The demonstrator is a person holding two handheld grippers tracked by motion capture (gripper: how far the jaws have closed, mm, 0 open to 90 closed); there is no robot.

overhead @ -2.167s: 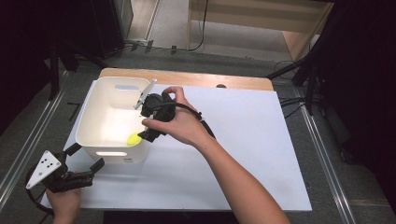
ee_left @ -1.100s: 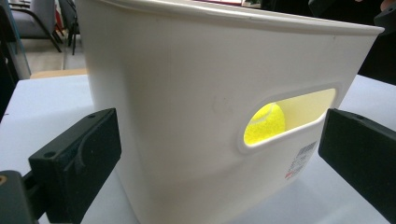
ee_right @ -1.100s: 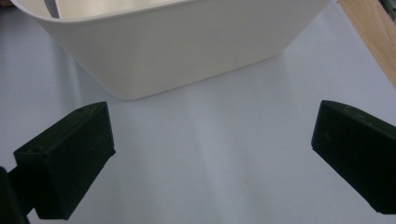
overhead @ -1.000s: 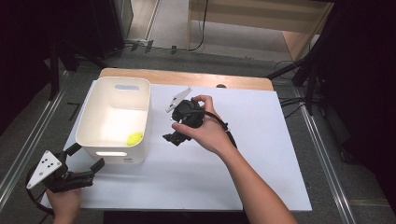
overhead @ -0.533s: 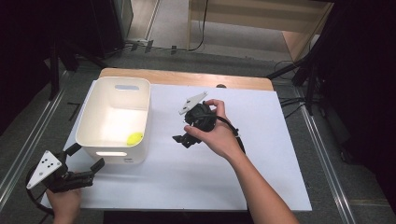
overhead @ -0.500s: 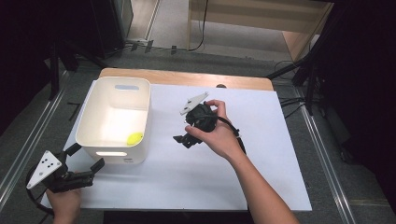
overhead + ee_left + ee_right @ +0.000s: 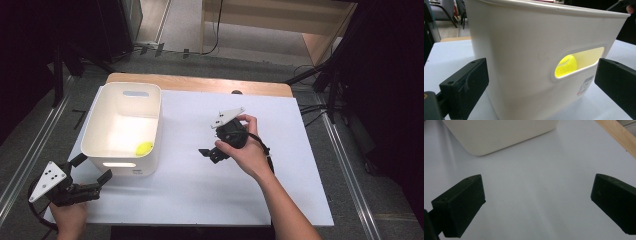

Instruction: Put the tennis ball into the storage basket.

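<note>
Holding the right gripper low over the table, jaws spread wide, nothing between them. Ahead of those jaws and up to their left, a corner of the bin, well apart from the tips; bare white surface below and all round.

Keeping the left gripper just short of the bin's near wall, jaws likewise parted and empty, one to each side of the handle slot. Through that slot, straight ahead and a little right of centre, the ball, lying on the bin floor against the near wall.

Judging from this: drop done, ball home, the step in hand a clean parting from the bin. To do it well:
- Keep the right jaws wide and level, tips off the table, no drag across the surface.
- Steer wide of the bin's side wall; a knock could shift it and roll the ball.
- Hold the left jaws off the wall, or close on the slot's rim squarely if steadying is wanted, never at a slant.
- Mind the trailing cable beside the right hand.
</note>
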